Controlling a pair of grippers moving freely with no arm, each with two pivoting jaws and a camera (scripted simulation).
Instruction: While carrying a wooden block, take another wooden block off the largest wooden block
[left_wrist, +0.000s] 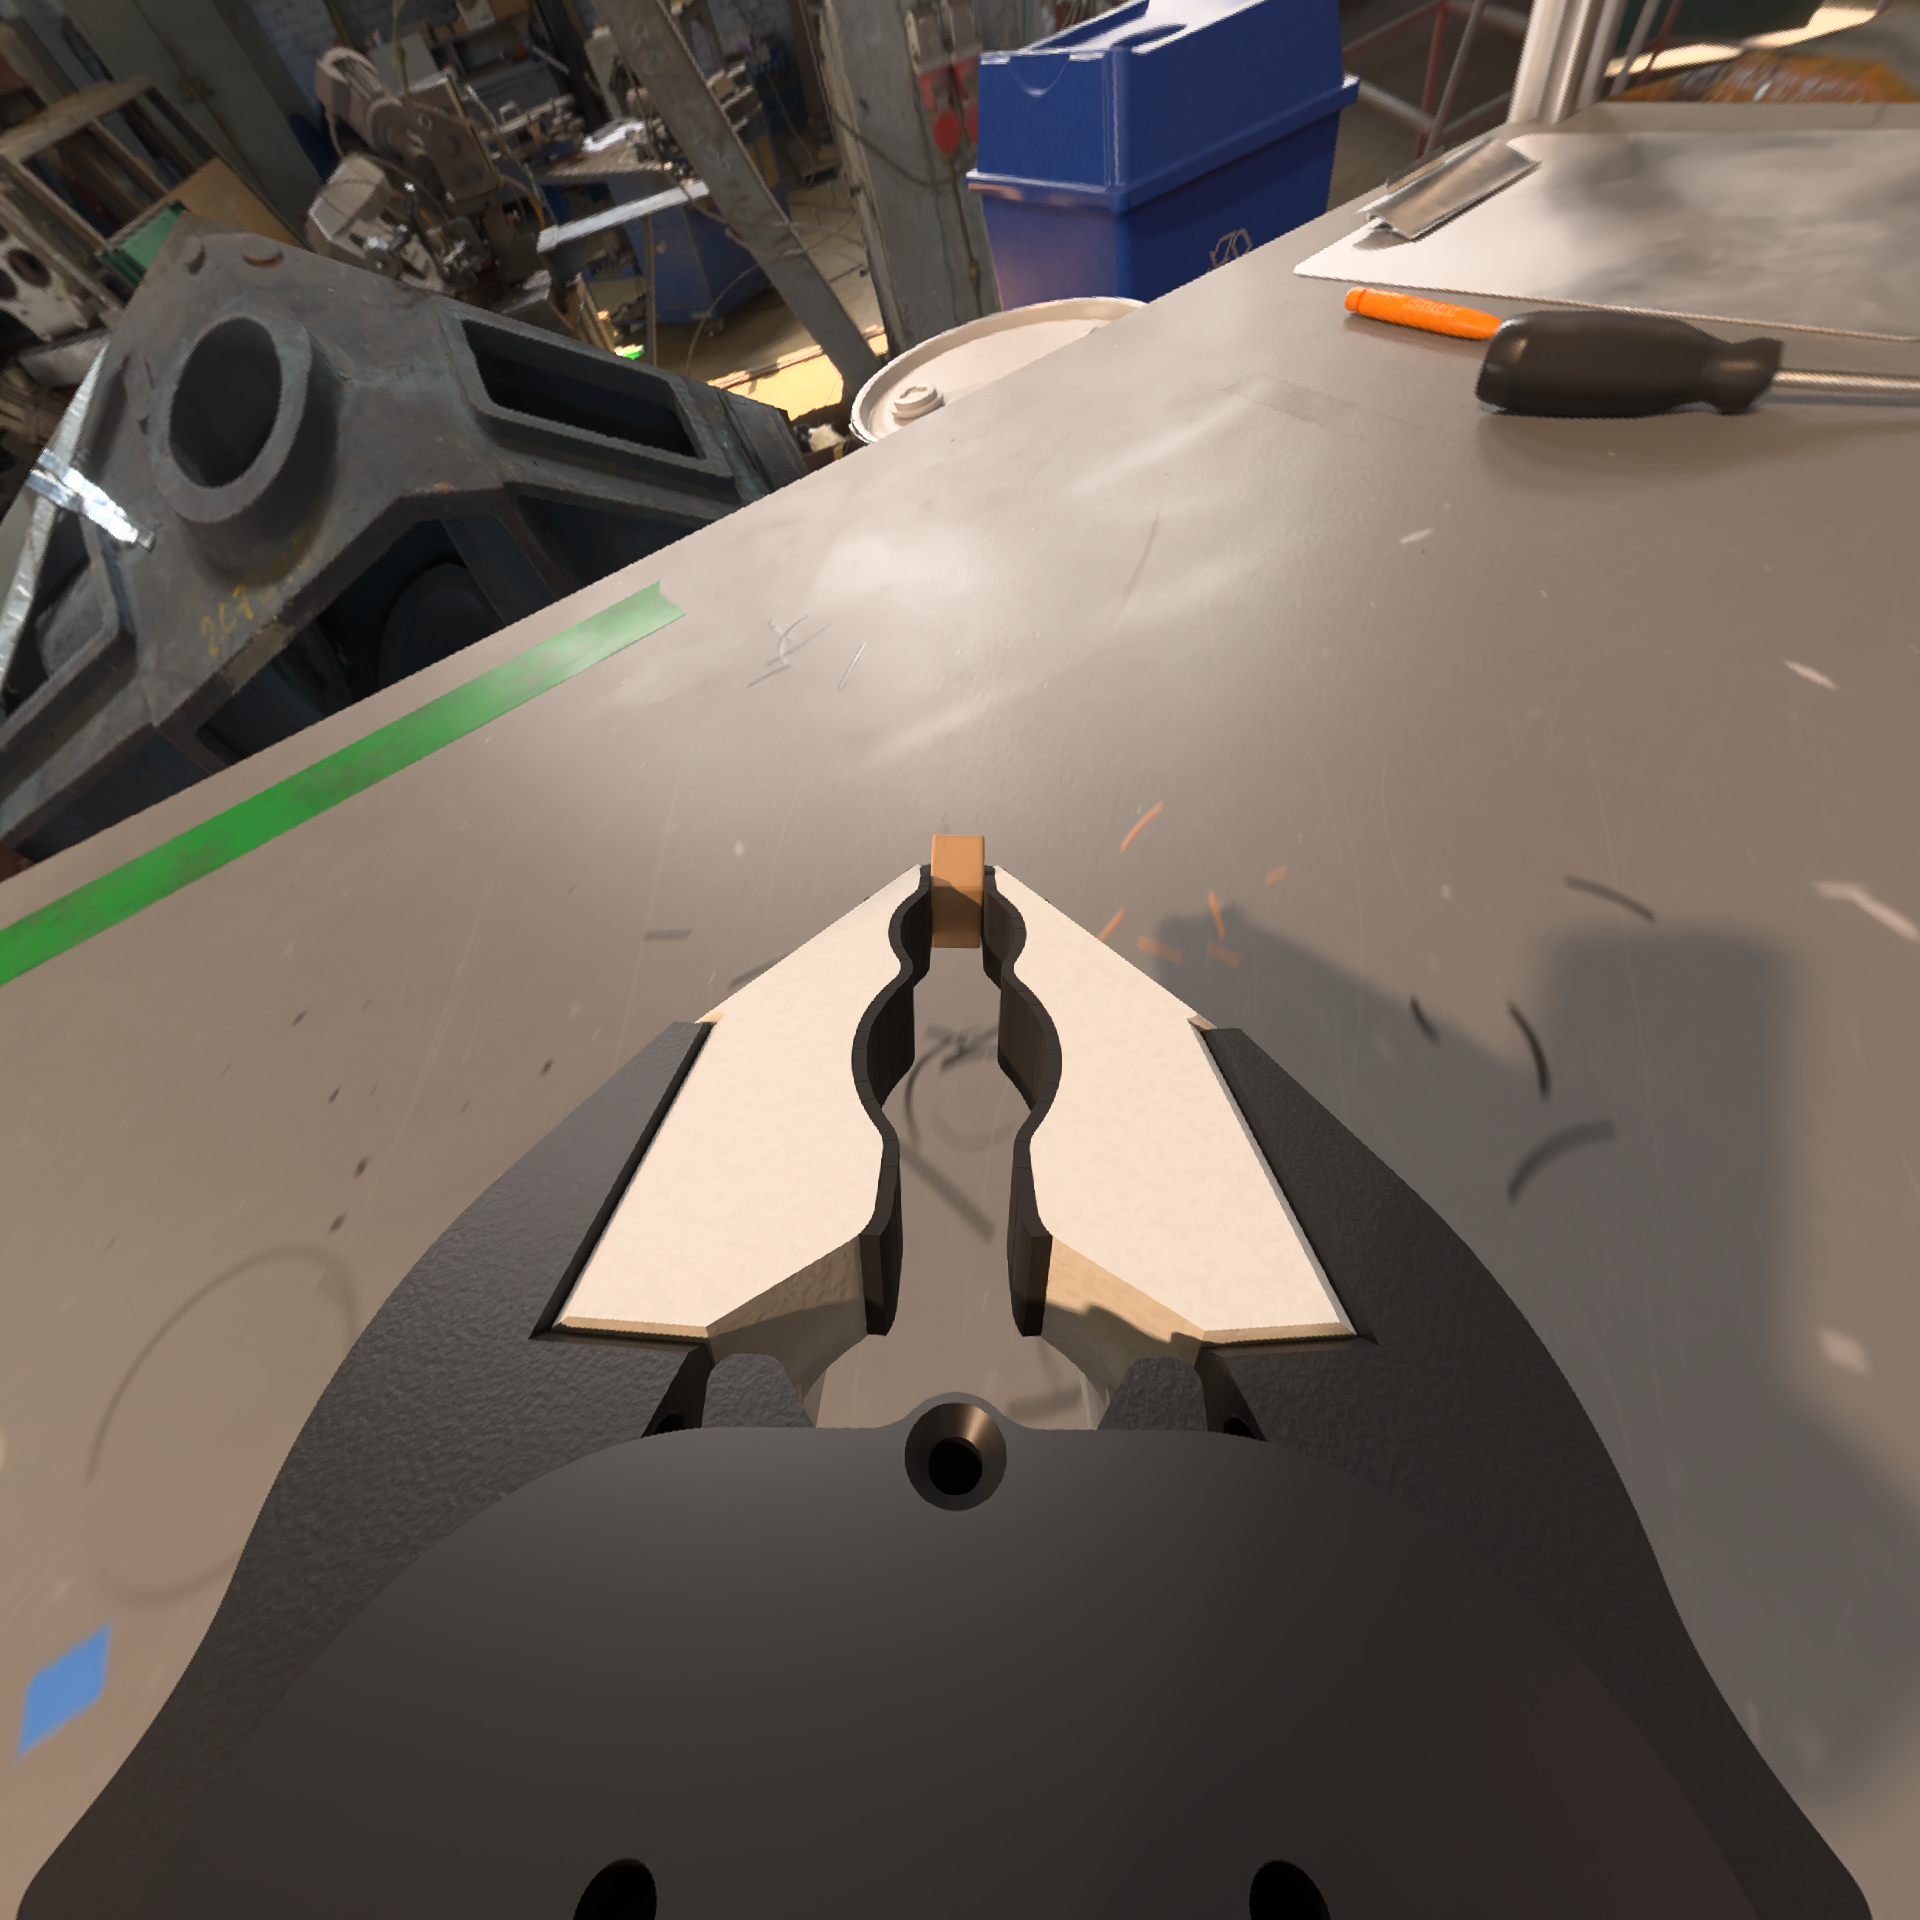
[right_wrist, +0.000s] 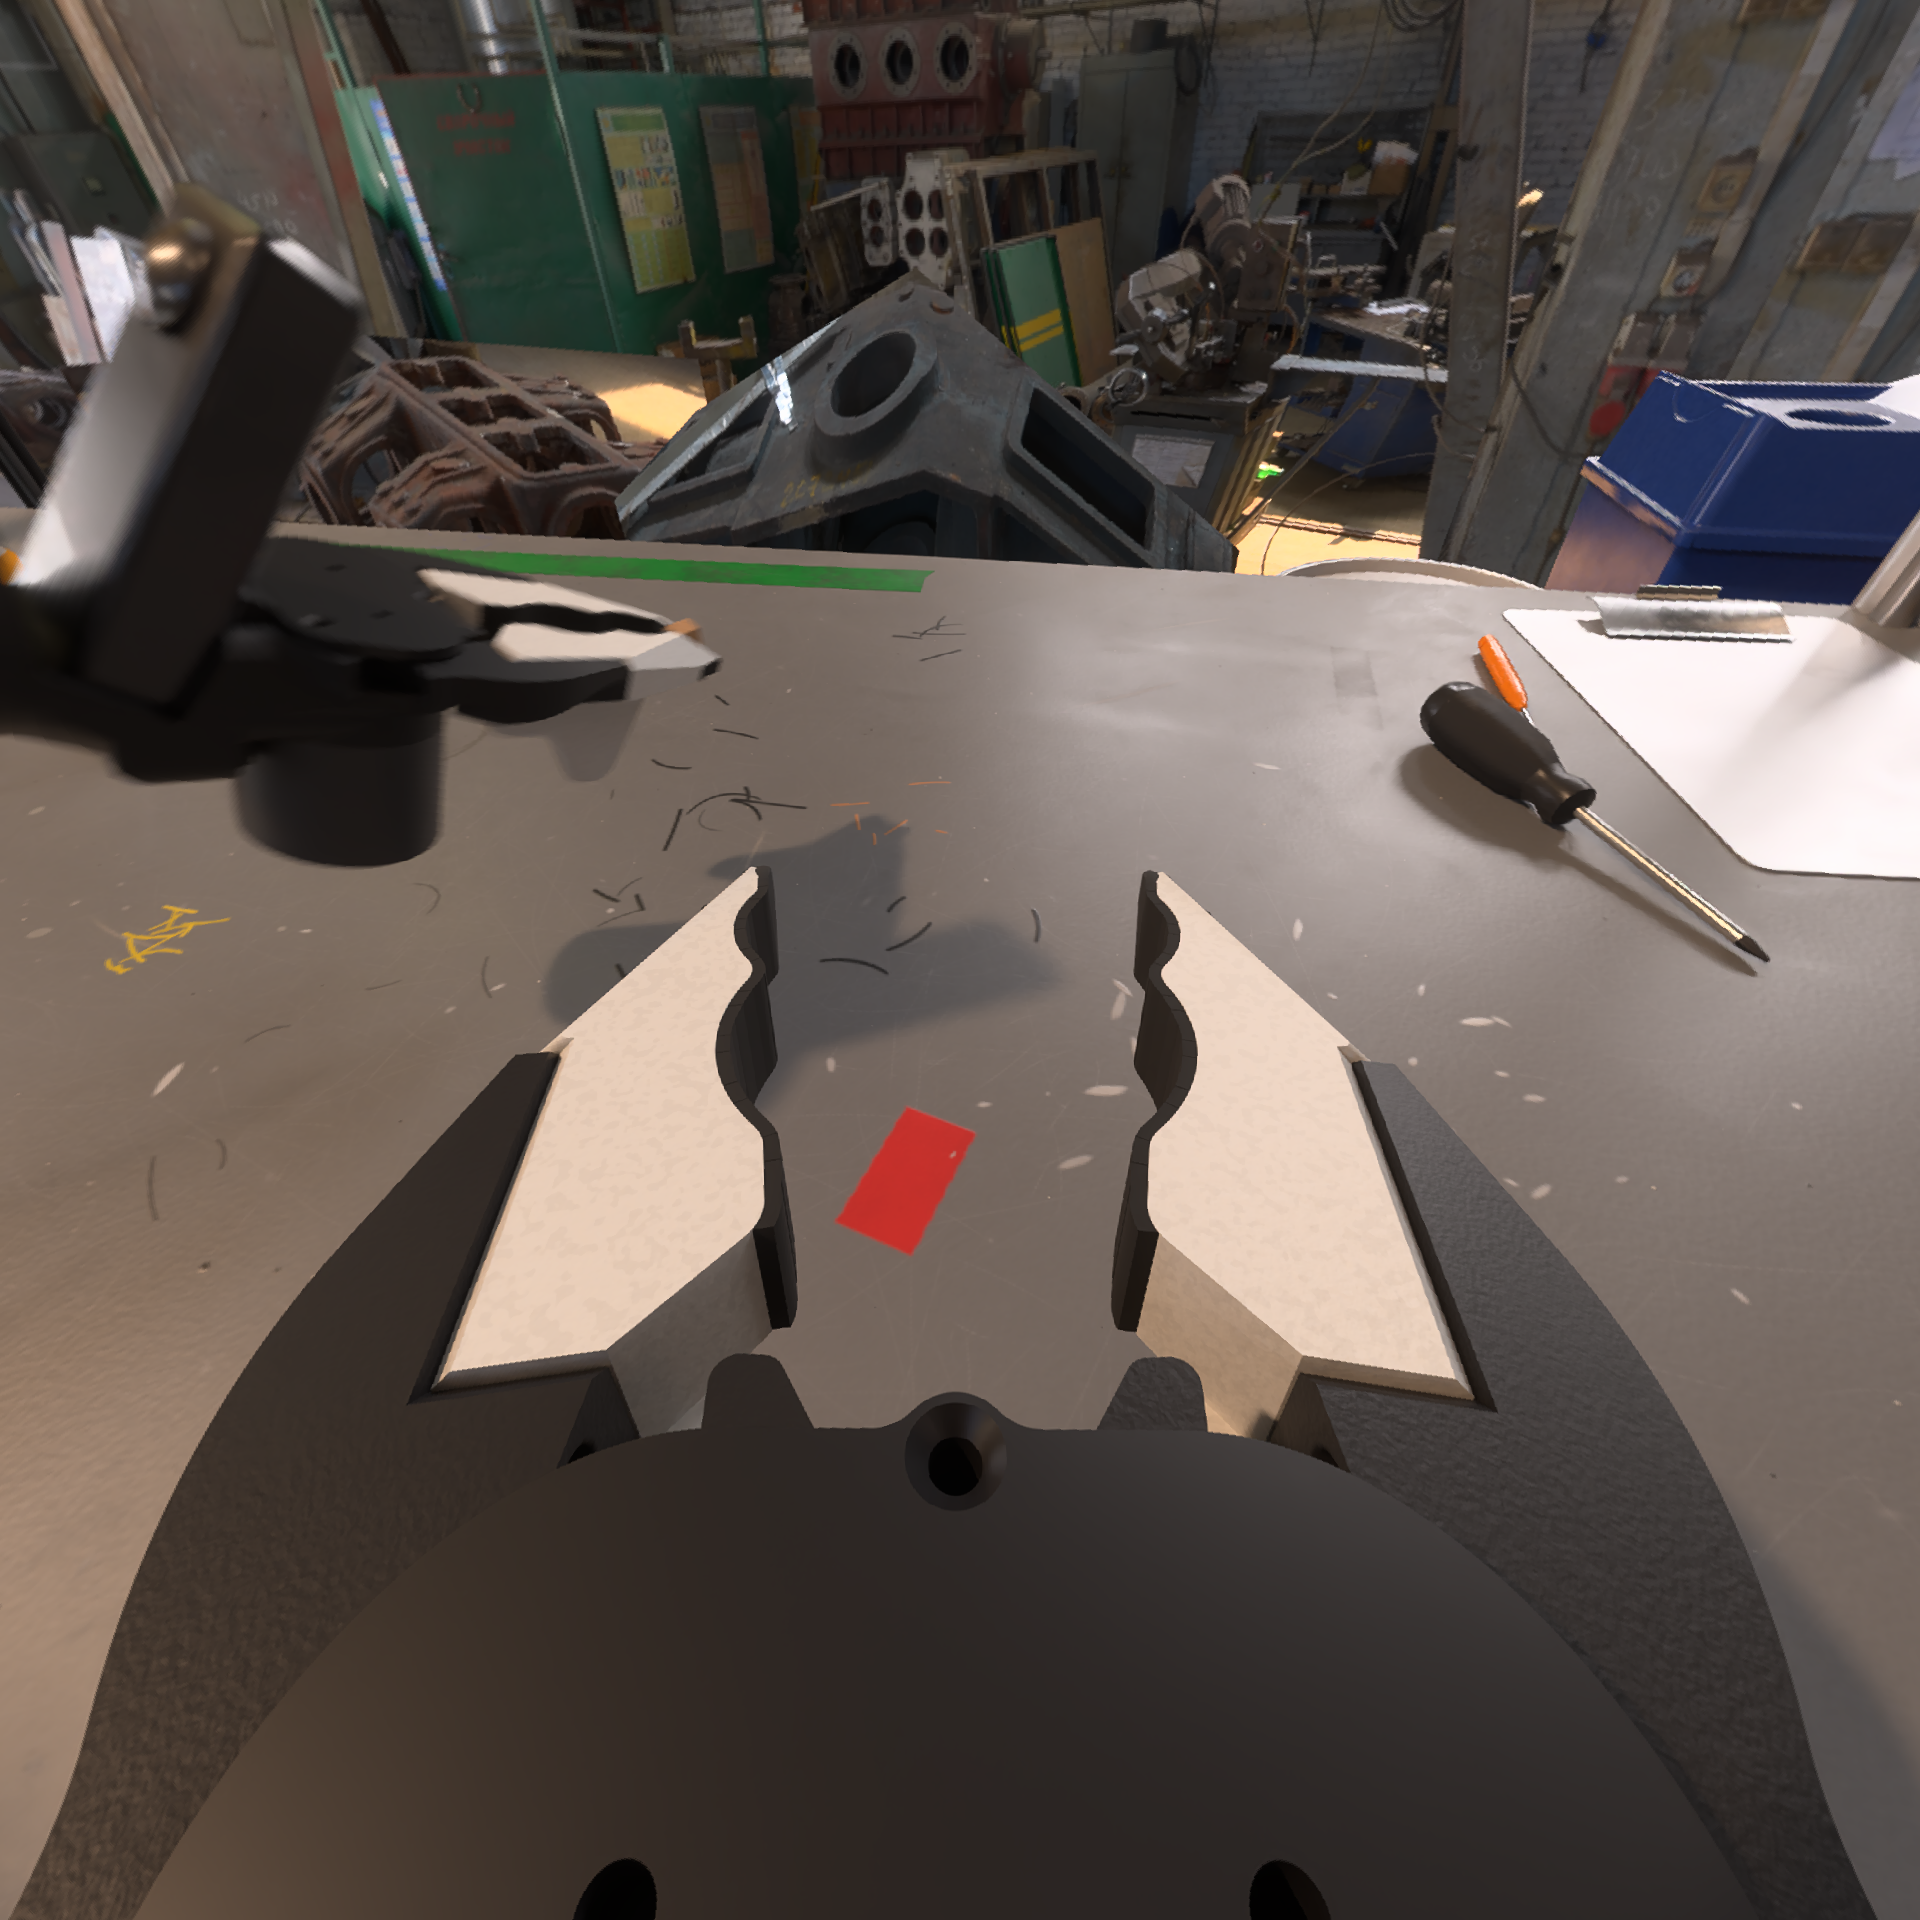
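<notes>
The left tool (left_wrist: 958, 883) pinches a small wooden block (left_wrist: 956, 896) between its tips at frame centre, above bare grey table (left_wrist: 1351, 644). The table's far edge cuts diagonally across the upper left, a green tape strip (left_wrist: 343, 790) running just inside it. In the right wrist view, the right tool (right_wrist: 956, 894) is spread wide with nothing between its fingers, over a red patch (right_wrist: 906, 1179). A screwdriver (right_wrist: 1507, 753) and a clipboard (right_wrist: 1766, 727) lie at the right; open table fills the middle.
</notes>
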